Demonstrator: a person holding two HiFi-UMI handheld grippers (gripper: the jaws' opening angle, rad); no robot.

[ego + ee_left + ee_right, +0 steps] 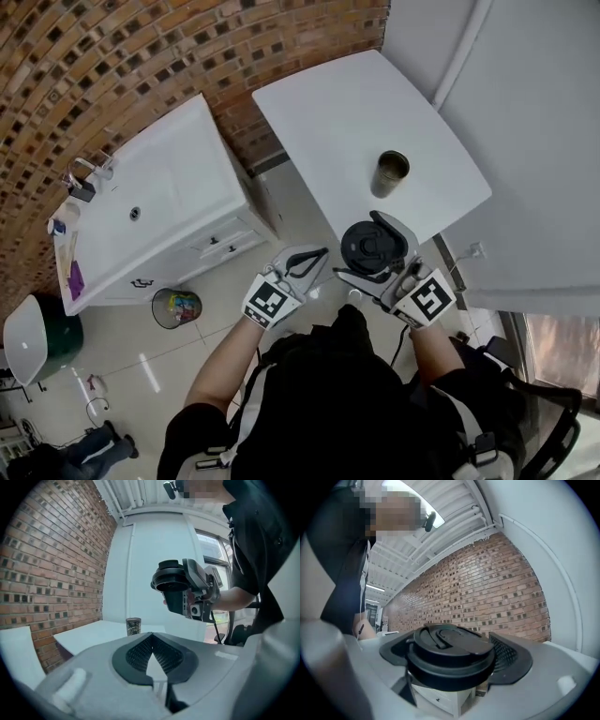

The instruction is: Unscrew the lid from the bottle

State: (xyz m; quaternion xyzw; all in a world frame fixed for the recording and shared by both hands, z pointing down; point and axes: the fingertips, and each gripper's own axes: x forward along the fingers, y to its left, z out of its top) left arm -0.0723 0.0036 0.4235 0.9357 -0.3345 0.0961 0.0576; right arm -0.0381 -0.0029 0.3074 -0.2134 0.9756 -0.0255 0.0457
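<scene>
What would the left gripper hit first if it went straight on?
Probably the right gripper holding the black lid, just ahead and slightly high; the bottle on the table stands farther off. Depth is unclear.

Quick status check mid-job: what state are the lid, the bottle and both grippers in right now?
lid: off the bottle, clamped between the right gripper's jaws, held up off the table.
bottle: upright on the white table, mouth uncovered, nothing touching it.
left gripper: jaws shut, nothing between them.
right gripper: shut on the lid.
</scene>
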